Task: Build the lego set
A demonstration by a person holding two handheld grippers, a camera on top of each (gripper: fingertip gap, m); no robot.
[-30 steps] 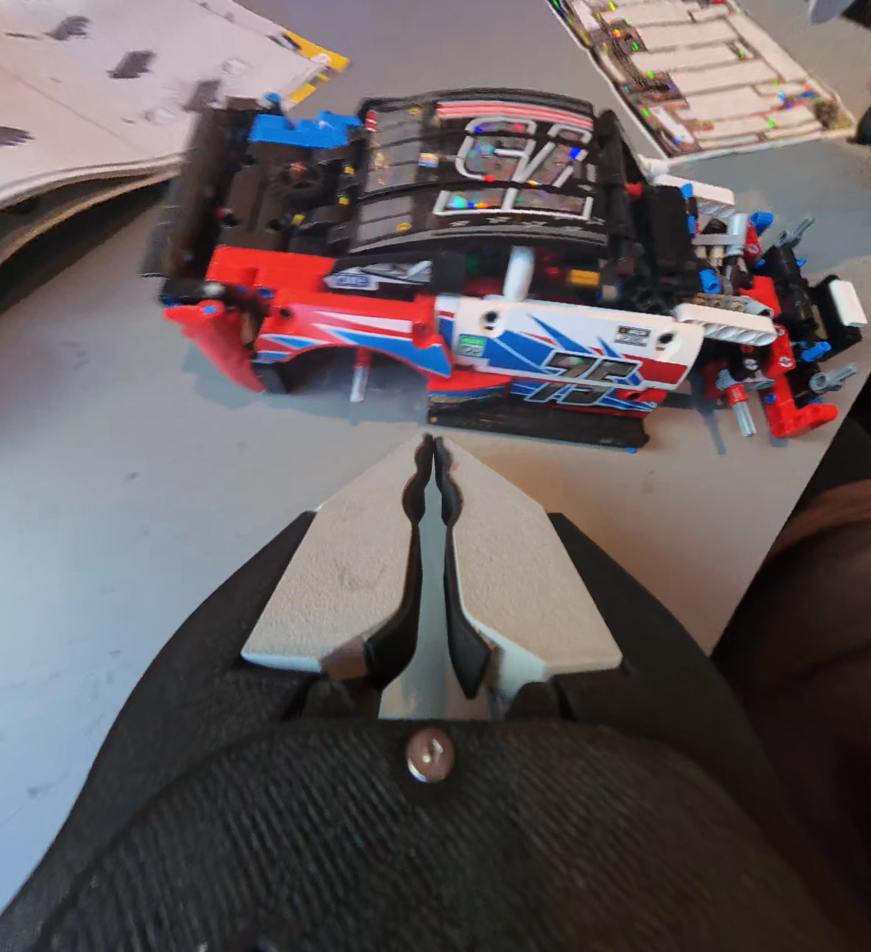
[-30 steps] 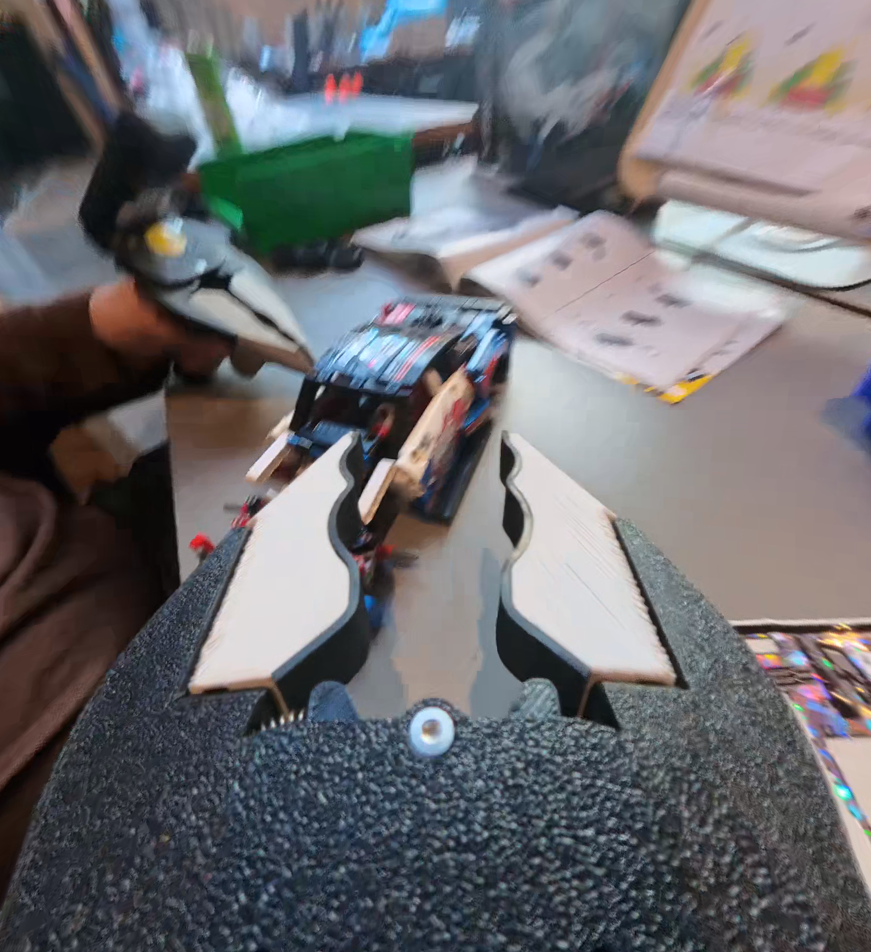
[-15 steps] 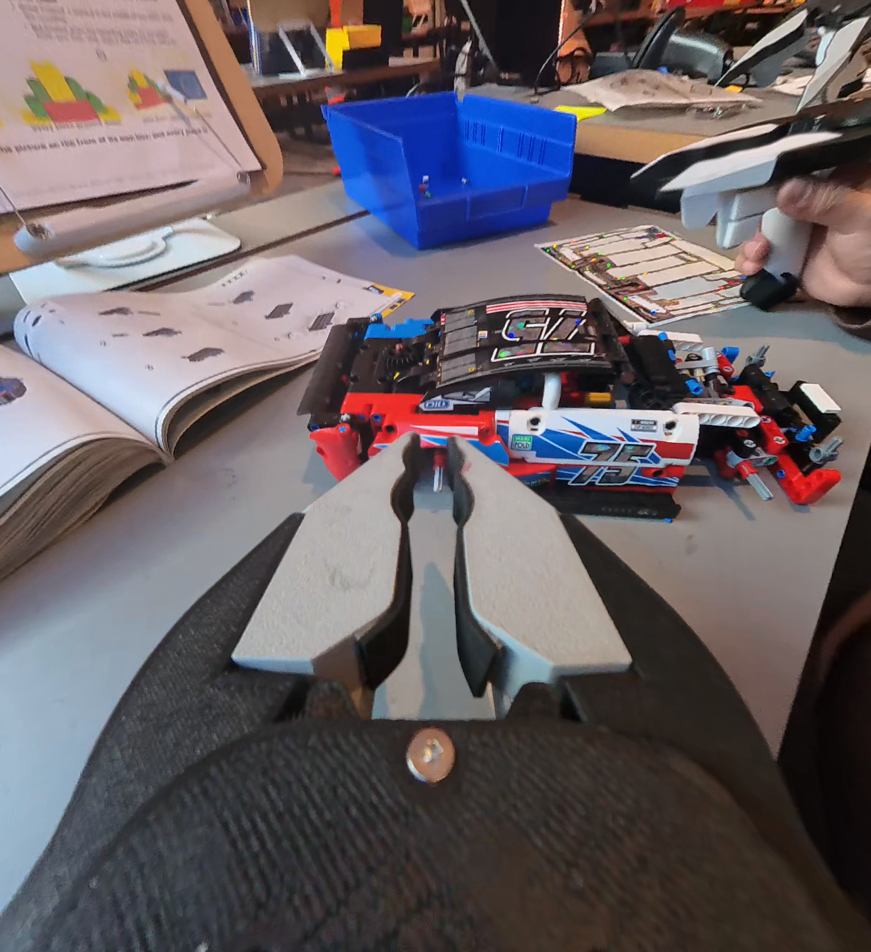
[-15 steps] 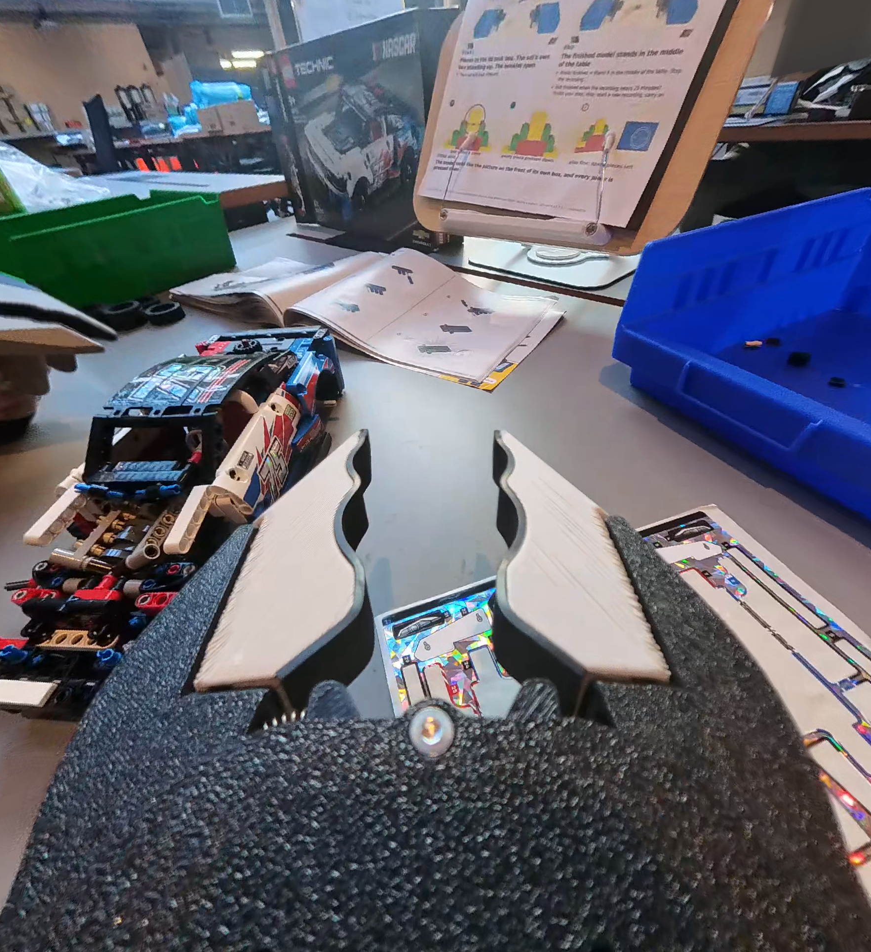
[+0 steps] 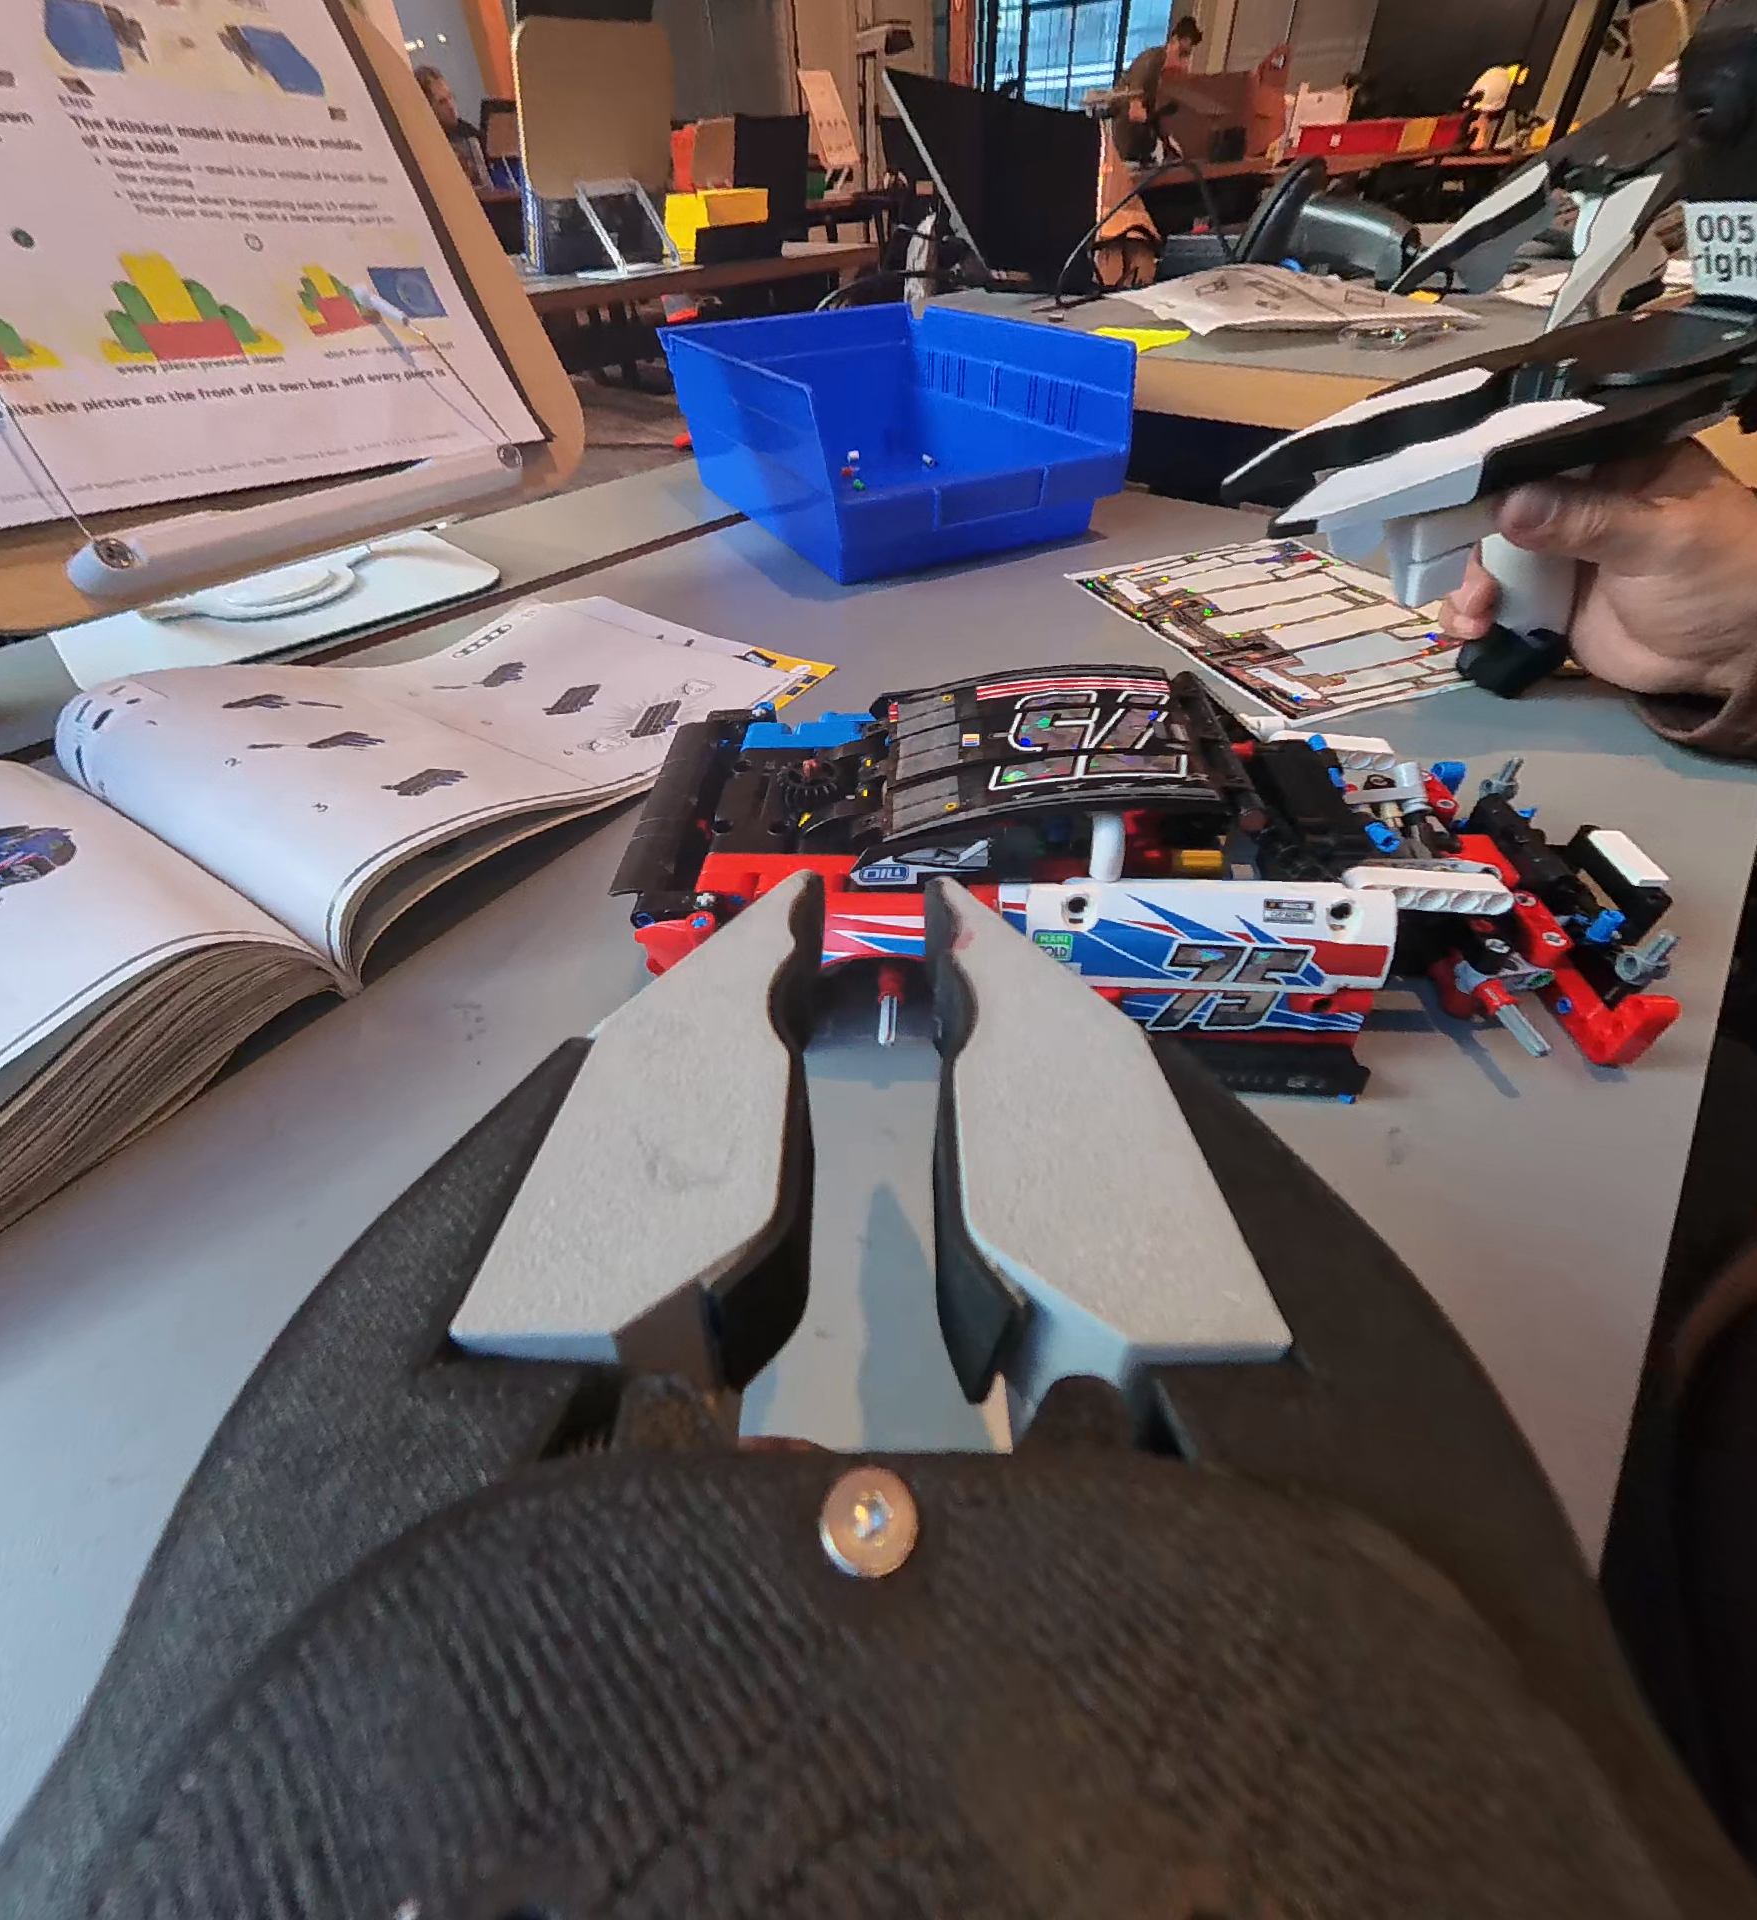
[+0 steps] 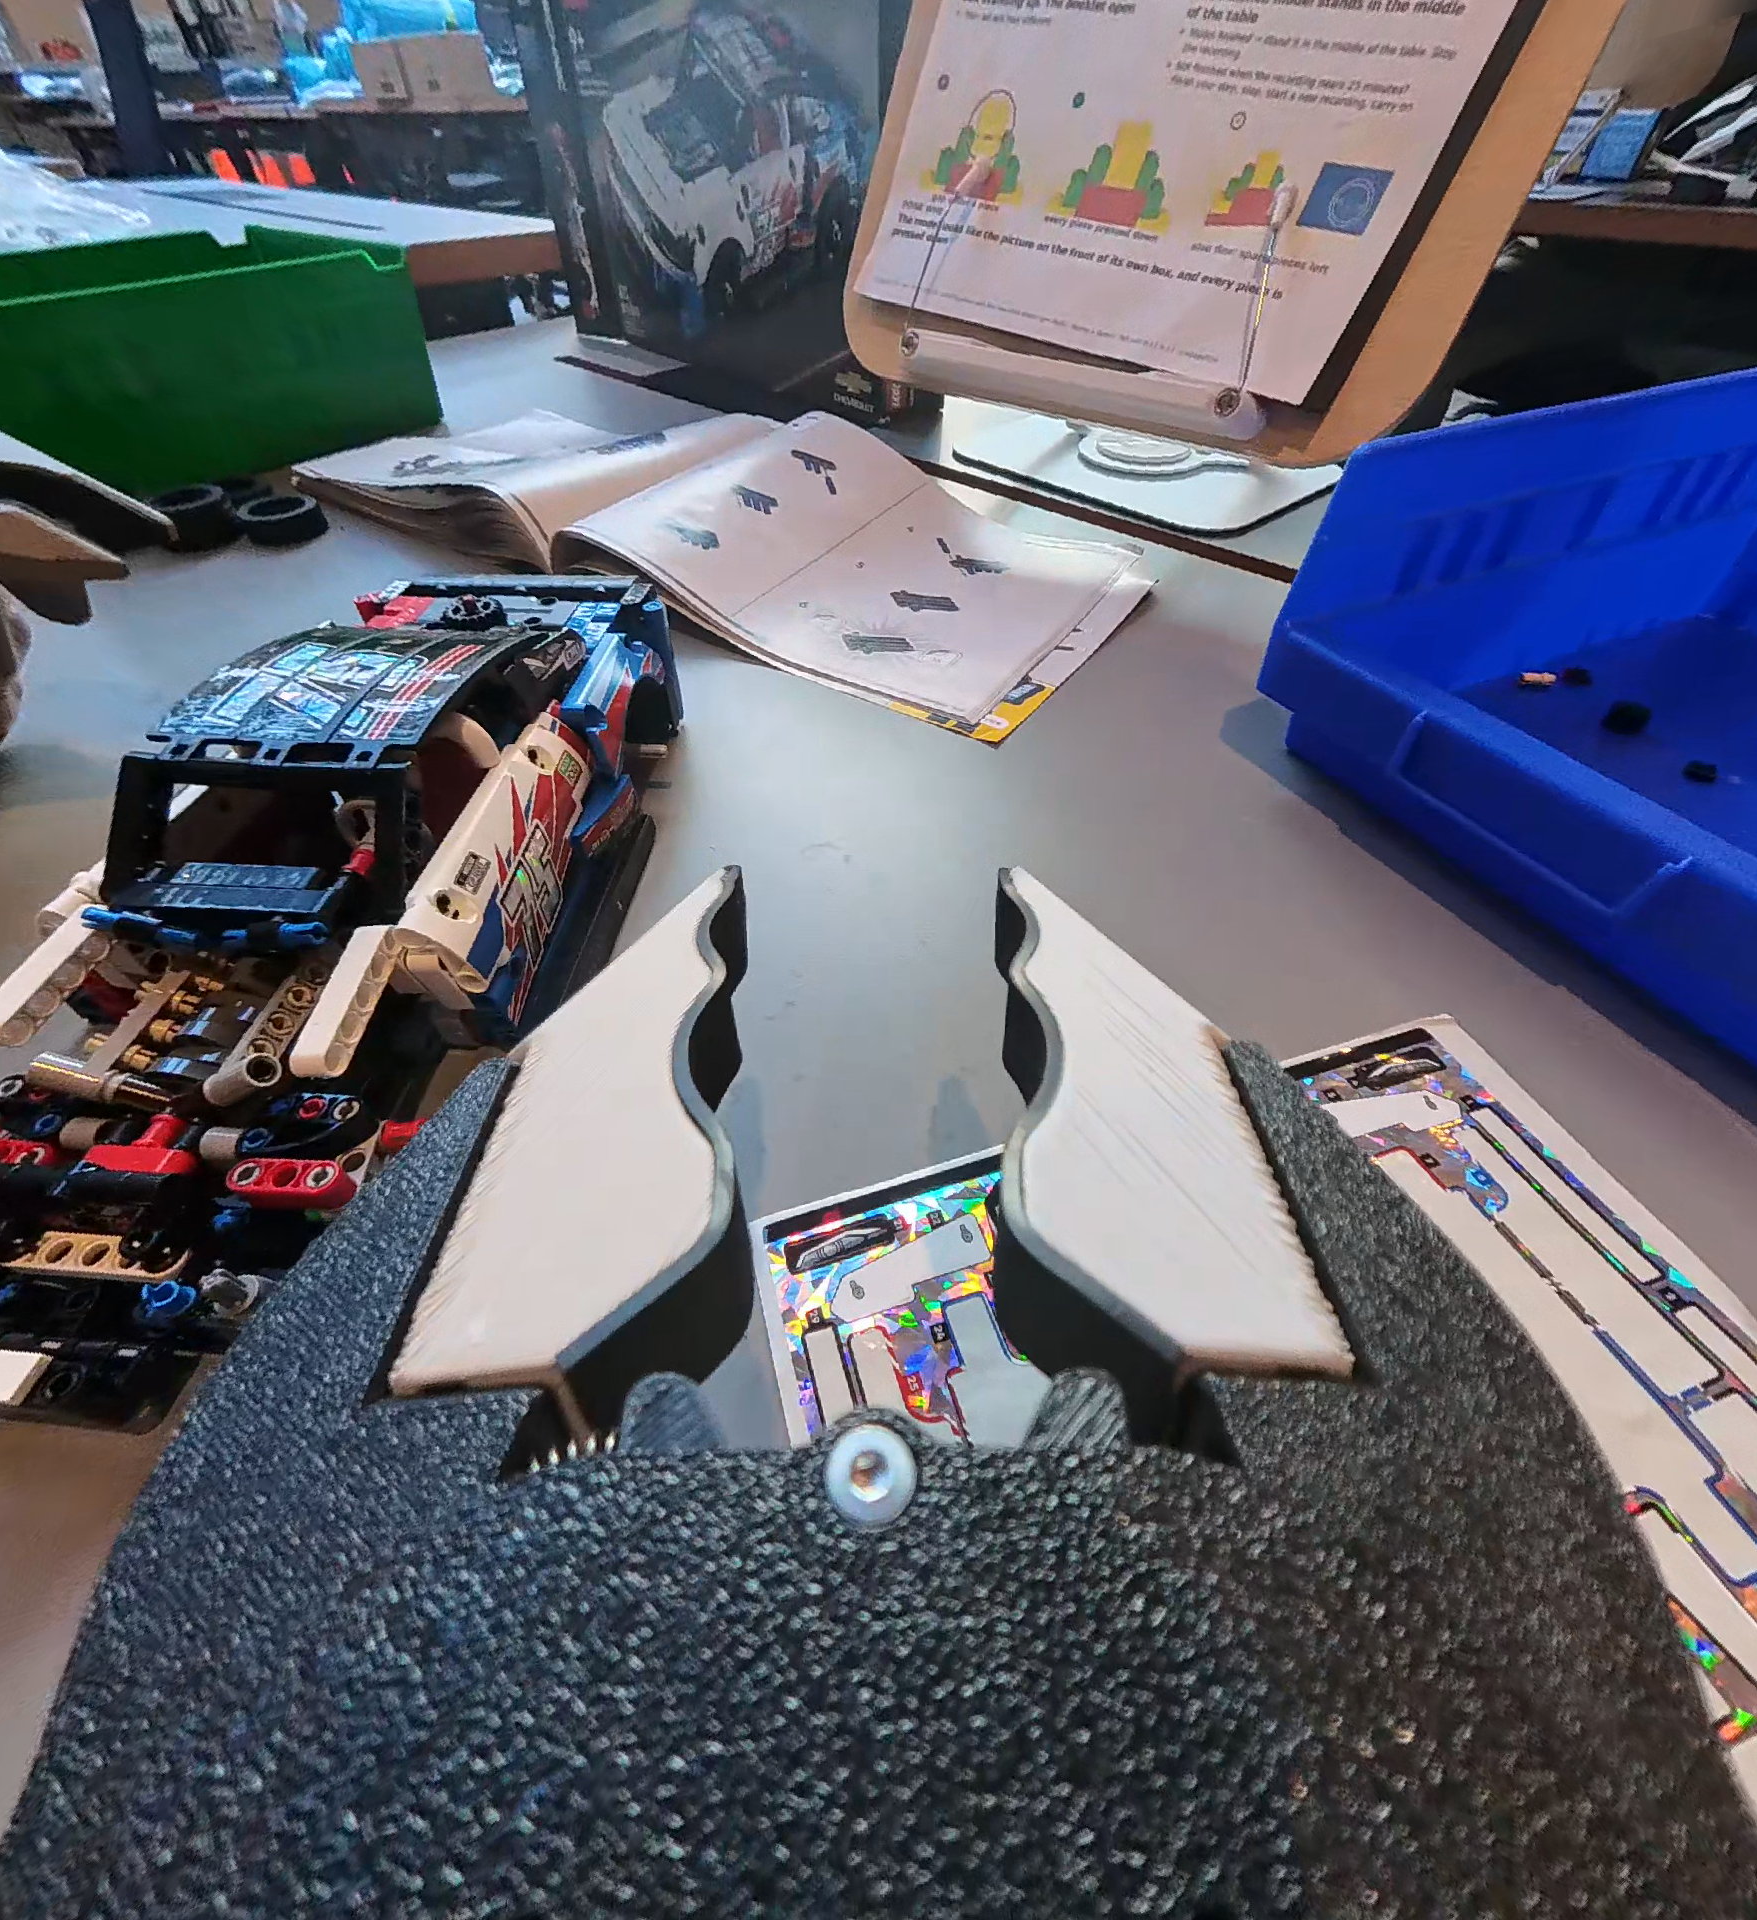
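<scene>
Firstly, left wrist view:
Lego race car [image 5: 1113, 862]: part-built, lying side-on across the grey tabletop [image 5: 230, 1299]; black slatted roof with a shiny number sticker, red, white and blue side panel, bare black and red frame with pins and axles at its right end; no wheels fitted, a thin axle poking out of the near wheel arch.
Left gripper [image 5: 869, 904]: grey fingers a little apart with nothing between them, tips just short of the car's near side.
Right gripper [image 5: 1269, 499]: held aloft by a hand [image 5: 1663, 582] at the right, above the far edge of the sticker sheet [image 5: 1269, 623]; fingers spread, holding nothing.
Instruction booklet [image 5: 230, 831]: lying open left of the car.
Blue bin [image 5: 905, 436]: behind the car, a few small pieces on its floor.
Room: a tilted board on a stand [image 5: 178, 260] carrying a printed sheet; farther off, more tables, boxes and seated people in a wide workshop.

Right wrist view:
Lego race car [image 6: 354, 831]: seen from its unfinished end, left of the gripper, white beams flanking the open frame.
Right gripper [image 6: 869, 914]: white fingers wide apart and empty, over bare tabletop [image 6: 853, 810], its body above the holographic sticker sheet [image 6: 1476, 1299].
Blue bin [image 6: 1580, 727]: at right, scattered tiny parts inside.
Green bin [image 6: 157, 343]: far left, black tyres [image 6: 240, 509] in front of it.
Set box [image 6: 708, 177]: upright behind the open instruction booklet [image 6: 801, 540].
</scene>
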